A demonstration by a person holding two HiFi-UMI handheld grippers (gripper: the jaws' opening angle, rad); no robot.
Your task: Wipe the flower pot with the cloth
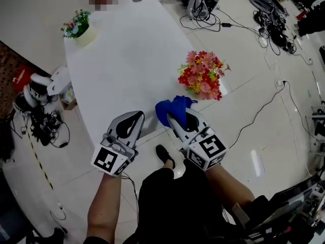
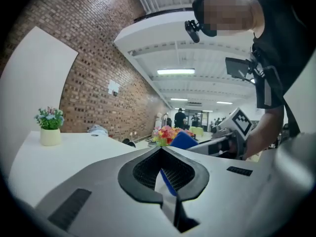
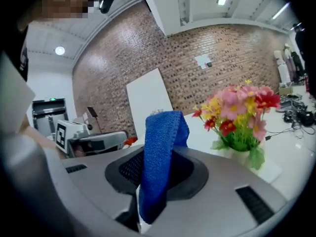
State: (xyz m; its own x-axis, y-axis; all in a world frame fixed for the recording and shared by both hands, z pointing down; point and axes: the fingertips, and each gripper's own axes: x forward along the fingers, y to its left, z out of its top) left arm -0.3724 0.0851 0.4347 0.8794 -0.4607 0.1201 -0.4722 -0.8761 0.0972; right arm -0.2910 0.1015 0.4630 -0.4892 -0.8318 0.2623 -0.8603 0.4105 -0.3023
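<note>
Pink, red and yellow flowers [image 1: 202, 75] fill the flower pot on the right side of the white table [image 1: 127, 55]; in the right gripper view its white pot [image 3: 240, 156] shows under the blooms [image 3: 242, 110]. My right gripper [image 1: 177, 117] is shut on a blue cloth [image 1: 171, 108], which sticks up from the jaws [image 3: 163, 132] a short way left of the pot, apart from it. My left gripper [image 1: 130, 124] hovers at the table's near edge, shut with nothing in it. The left gripper view shows the cloth [image 2: 183, 140] and flowers [image 2: 168, 133] beyond its own tips [image 2: 160, 151].
A small cream pot of green sprigs [image 1: 80, 28] stands at the table's far left corner. Cables and gear [image 1: 274, 19] lie on the floor to the right, and more equipment [image 1: 38, 103] lies to the left. My shoe [image 1: 165, 155] shows below the table's near edge.
</note>
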